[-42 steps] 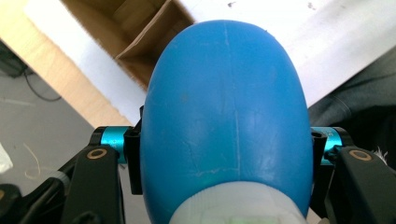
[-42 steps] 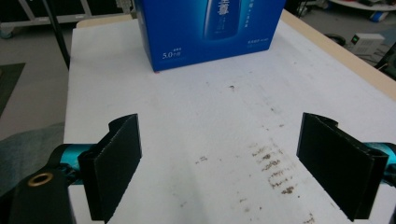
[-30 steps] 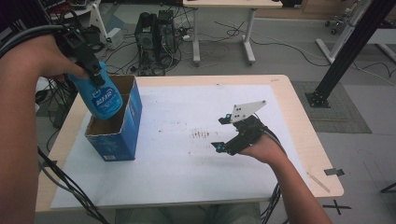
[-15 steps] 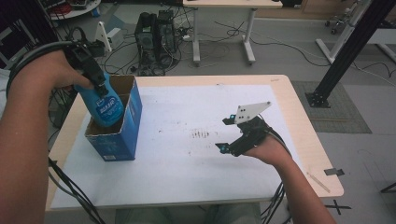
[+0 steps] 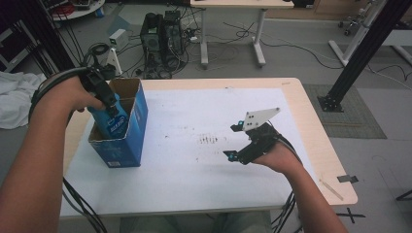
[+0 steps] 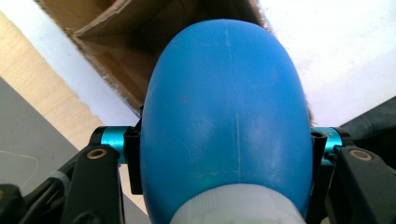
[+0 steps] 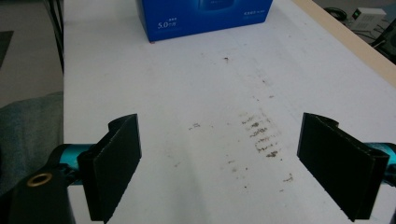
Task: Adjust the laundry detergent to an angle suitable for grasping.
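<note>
A blue plastic bottle (image 5: 113, 120) with a white neck is partly down inside an open blue cardboard box (image 5: 127, 143) at the table's left. My left gripper (image 5: 104, 94) is shut on the bottle near its top. In the left gripper view the bottle (image 6: 226, 121) bulges between the two jaws, above the box's brown inside (image 6: 126, 42). My right gripper (image 5: 234, 141) hovers over the white table sheet right of centre, open. In the right gripper view its pads (image 7: 119, 158) stand wide apart with nothing between them, and the box (image 7: 205, 16) lies far ahead.
The white sheet (image 5: 194, 160) covers most of the wooden table (image 5: 318, 141) and carries dark smudges (image 5: 210, 140) near its middle. Cables hang off the front left. Computer gear (image 5: 163, 34) and another table stand on the floor beyond.
My left gripper has sunk with the bottle, so the bottle sits deeper inside the box. The right gripper has stayed where it was.
</note>
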`<state>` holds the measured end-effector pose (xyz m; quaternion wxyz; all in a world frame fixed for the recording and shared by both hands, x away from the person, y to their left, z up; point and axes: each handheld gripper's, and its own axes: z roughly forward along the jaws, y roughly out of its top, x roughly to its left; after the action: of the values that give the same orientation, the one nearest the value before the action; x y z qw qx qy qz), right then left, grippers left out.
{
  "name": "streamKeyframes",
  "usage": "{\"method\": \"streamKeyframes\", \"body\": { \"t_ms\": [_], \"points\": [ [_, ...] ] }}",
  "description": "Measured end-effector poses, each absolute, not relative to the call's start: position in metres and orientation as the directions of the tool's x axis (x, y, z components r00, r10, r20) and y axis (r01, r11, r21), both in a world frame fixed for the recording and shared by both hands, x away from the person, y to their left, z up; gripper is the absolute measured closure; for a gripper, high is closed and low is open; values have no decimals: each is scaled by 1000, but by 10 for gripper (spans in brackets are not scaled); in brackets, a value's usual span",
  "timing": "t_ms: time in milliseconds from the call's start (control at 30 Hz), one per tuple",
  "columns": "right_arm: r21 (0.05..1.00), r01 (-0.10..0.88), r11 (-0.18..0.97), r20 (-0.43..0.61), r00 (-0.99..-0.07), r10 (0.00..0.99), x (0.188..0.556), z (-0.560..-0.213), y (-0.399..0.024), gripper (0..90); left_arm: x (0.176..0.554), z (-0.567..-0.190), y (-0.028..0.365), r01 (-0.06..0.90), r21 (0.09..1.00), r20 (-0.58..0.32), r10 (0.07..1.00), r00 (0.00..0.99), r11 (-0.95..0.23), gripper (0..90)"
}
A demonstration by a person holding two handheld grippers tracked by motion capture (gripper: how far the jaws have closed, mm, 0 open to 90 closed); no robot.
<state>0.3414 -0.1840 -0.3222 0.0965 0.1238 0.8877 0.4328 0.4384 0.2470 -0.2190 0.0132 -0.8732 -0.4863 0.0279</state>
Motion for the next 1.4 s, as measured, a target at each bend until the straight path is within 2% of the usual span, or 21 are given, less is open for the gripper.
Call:
{"method": "streamKeyframes", "body": {
  "t_ms": [367,933,1400],
  "points": [
    [790,138,597,-60,-952,300,340,-324,-183,128,443,-258,248,835,-80,-60,838,542,-545,390],
    [789,137,599,-59,-953,296,341,-328,-181,128,444,-289,246,816,-97,-67,822,566,-570,390],
    [787,141,600,-58,-952,299,342,-328,-181,128,443,-282,246,810,-75,-66,813,578,-582,356]
  ]
}}
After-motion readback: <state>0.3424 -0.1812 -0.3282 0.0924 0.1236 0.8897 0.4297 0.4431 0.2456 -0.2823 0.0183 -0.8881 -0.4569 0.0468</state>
